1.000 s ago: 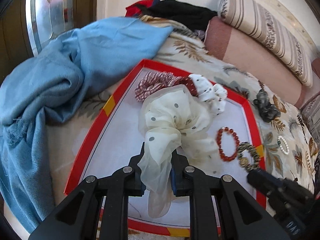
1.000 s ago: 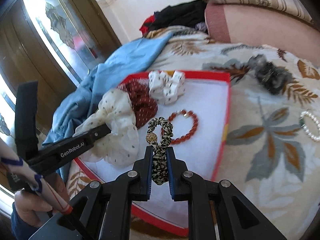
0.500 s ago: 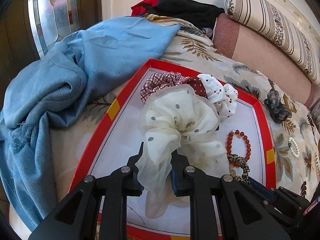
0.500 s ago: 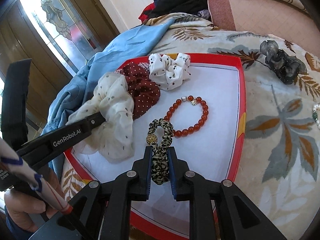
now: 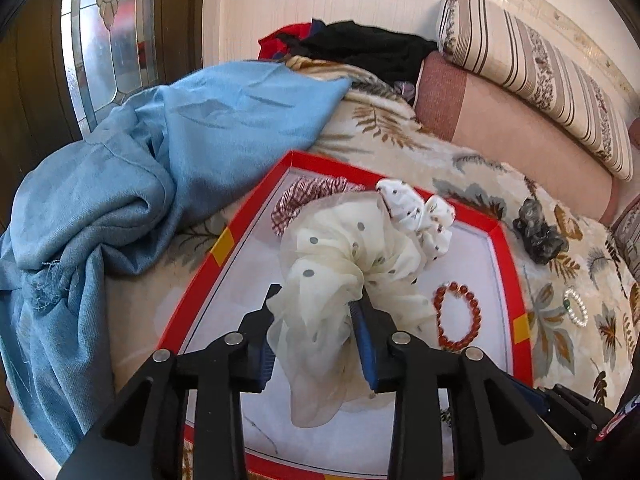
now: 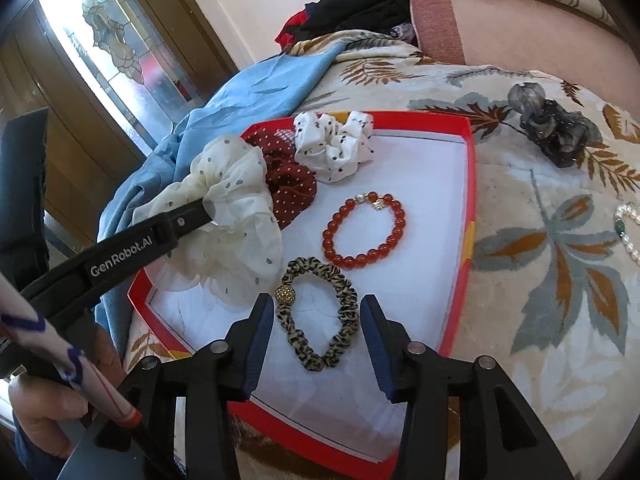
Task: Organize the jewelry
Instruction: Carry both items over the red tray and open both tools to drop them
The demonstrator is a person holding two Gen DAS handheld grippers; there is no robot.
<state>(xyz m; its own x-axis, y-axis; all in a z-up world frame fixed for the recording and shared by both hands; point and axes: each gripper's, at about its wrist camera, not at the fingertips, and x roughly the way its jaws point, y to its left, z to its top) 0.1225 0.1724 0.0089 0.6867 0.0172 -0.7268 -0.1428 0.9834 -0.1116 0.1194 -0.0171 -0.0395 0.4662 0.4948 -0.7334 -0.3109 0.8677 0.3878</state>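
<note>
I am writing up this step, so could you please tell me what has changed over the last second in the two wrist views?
The right gripper has let go of the leopard-print hair tie, which now lies rounded out in the red tray, jaws opening. The left gripper is opening too; the cream dotted scrunchie still hangs between its jaws. The red bead bracelet and the other scrunchies stayed put.

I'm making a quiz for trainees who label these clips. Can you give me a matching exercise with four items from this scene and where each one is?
Things:
1. red bead bracelet
2. leopard-print scrunchie
3. pearl bracelet
4. cream dotted scrunchie

Places:
A. on the floral blanket, outside the tray
B. between the left gripper's fingers
C. flat in the tray, between the right gripper's opening fingers, untouched
D. in the tray, beyond the leopard-print one

Pairs: 1-D, 2-C, 3-A, 4-B
</note>
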